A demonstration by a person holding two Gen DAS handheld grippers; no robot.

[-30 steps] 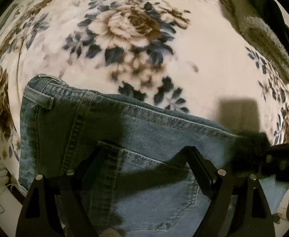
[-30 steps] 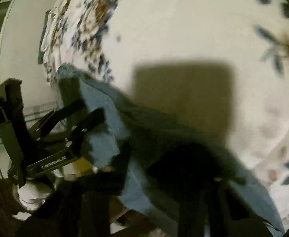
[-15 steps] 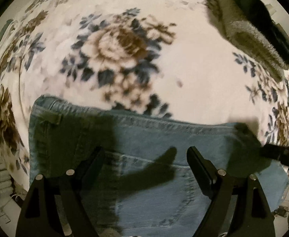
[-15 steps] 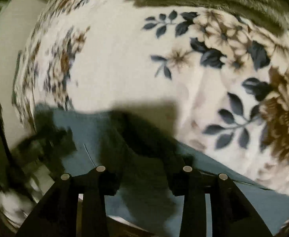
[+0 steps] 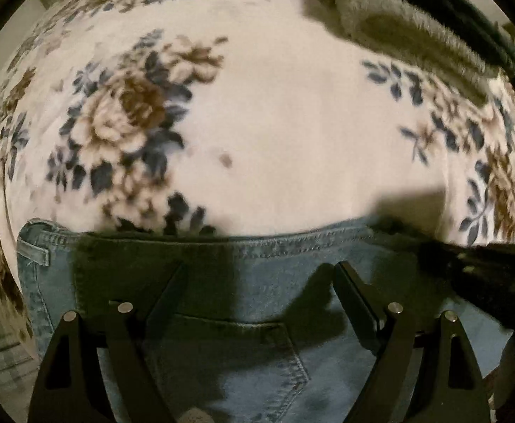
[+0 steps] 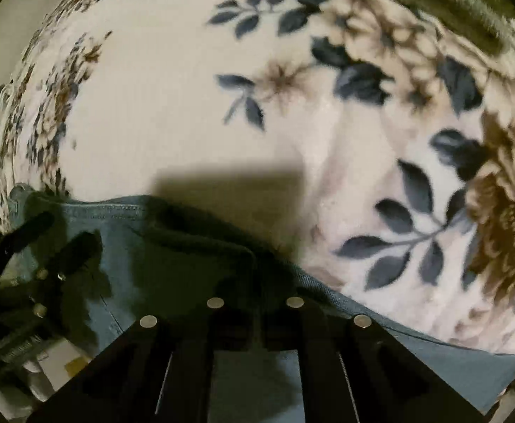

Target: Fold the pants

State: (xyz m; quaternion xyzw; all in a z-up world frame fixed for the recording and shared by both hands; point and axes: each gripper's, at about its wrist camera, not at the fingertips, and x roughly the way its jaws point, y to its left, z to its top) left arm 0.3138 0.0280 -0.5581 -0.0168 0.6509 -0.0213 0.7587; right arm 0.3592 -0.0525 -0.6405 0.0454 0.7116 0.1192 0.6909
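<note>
Floral blanket [image 5: 292, 123] w/ brown roses and blue leaves covers the whole surface; jeans [image 5: 257, 268] lie flat on its near edge, waistband toward the blanket's middle, back pocket [image 5: 243, 356] face up. Belt loop [image 5: 33, 252] sits at the jeans' left corner. Grey fuzzy towel [image 5: 416, 35] lies on the blanket, well apart from the jeans, w/ a dark cloth [image 5: 469, 10] just behind it.

L gripper [image 5: 257, 282] hovers over the jeans' pocket area, jaws spread wide, nothing between them; can't tell if the tips touch the denim. R gripper [image 6: 255, 303] is at the jeans' right end, jaws pulled close together w/ a raised fold of the denim [image 6: 201, 246] running in between them, so it's pinching the jeans. From the left wrist view the R gripper shows as a dark blur [image 5: 469, 264] at the waistband's right end. L gripper [image 6: 35, 257] shows in the right wrist view over the jeans' far-left part, in shadow.
</note>
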